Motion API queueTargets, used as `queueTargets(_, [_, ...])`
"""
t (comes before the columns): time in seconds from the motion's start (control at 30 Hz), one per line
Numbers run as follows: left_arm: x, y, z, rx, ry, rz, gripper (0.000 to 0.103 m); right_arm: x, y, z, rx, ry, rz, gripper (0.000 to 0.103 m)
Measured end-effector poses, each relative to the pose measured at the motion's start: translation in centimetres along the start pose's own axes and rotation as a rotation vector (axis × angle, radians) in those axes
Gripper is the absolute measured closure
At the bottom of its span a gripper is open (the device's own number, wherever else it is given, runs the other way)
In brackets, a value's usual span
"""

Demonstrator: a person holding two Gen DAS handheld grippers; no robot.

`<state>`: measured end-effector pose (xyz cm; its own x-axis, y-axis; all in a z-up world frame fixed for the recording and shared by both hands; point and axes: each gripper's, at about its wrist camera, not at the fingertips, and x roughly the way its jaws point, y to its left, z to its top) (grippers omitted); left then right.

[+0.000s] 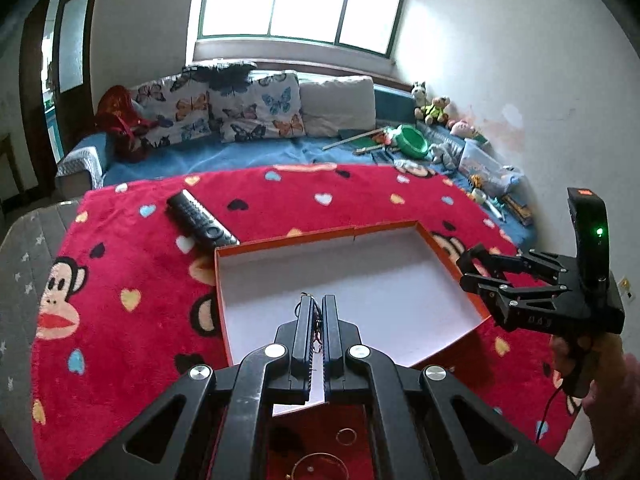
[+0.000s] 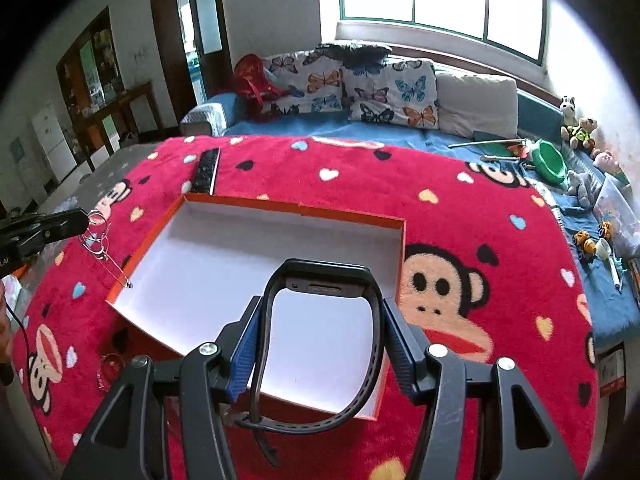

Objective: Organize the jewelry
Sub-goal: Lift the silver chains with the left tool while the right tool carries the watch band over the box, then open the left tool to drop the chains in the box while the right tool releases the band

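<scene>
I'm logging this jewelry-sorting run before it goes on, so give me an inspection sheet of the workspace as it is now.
Surface: red monkey-print blanket.
Job's things: open orange box, white inside, nothing lying in it; black smartwatch and thin wire jewelry, both held above it; gold rings on the blanket.
Clutter: remote control beside the box's far corner.
Grippers: right gripper clamps the smartwatch band; left gripper shut on the wire jewelry.
Cables: one cable hangs from the right gripper's handle.
Surroundings: blue sofa with butterfly cushions, toys, window.
</scene>
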<state>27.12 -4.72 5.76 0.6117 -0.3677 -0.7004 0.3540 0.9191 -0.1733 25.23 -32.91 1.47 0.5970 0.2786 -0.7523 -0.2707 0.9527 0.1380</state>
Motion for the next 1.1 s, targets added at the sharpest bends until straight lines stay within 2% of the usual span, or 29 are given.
queueTargets(0.27, [4.5, 1.7, -2.0, -0.013, 0.086, 0.021, 0.101, 1.8, 0.1, -0.7, -0.01, 0.048, -0.002, 0.04])
queueTargets(0.67, [7.9, 2.9, -4.9, -0.008, 0.183, 0.054, 0.101, 3.7, -0.6, -1.4, -0.007, 0.1, -0.009, 0.04])
queueTargets(1.1, [8.7, 2.7, -5.4, 0.003, 0.21, 0.088, 0.1, 4.6, -0.4, -1.2, -0.042, 0.108, -0.015, 0.04])
